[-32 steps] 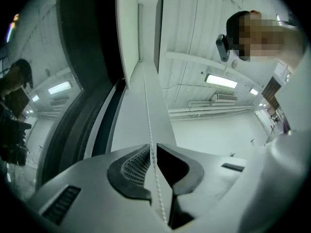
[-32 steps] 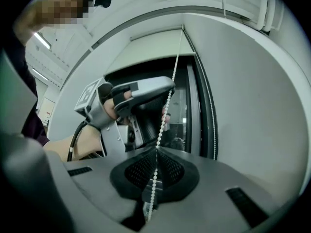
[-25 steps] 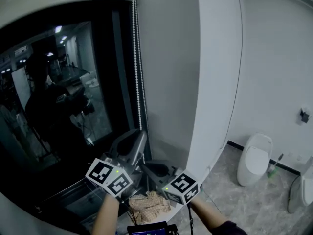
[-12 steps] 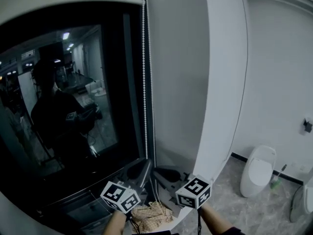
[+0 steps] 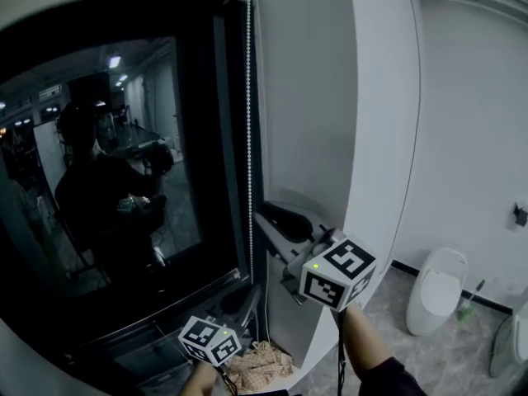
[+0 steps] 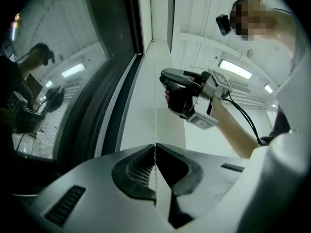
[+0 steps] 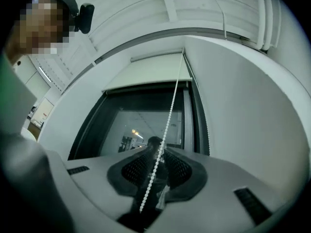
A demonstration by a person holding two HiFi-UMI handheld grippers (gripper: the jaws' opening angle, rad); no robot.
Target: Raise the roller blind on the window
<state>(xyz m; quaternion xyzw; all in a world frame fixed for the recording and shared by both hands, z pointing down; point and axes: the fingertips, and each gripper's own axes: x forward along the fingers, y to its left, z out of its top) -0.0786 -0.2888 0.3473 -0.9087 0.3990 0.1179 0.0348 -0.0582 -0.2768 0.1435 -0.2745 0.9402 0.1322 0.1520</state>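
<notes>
the left tool [image 6: 155,148] is down low next to the window frame, and its jaws are pinched together right on the bead chain [image 5: 249,97]. the chain goes straight in where the two tips meet. the right tool [image 7: 159,153] is higher up on that same chain, pointing up at the roller blind [image 7: 146,72]. its jaws are only a little apart, with the beads running down through the gap, and as far as i can see they aren't pinching anything.

the big change from half a second ago is the right tool. it was down near the floor, just beside the left one, with the two marker cubes almost level. it has since climbed well above the left one, and its tip sits close to the chain about halfway up the window [image 5: 124,180]. the left tool has barely budged.

the blind is a pale band across the very top of the dark glass, about where it was before, and most of the pane is uncovered. the glass reflects the person holding both tools.

a crumpled checked cloth [image 5: 262,361] lies just below the left tool, and a white toilet [image 5: 433,291] stands well off to the right on the tiled floor.
</notes>
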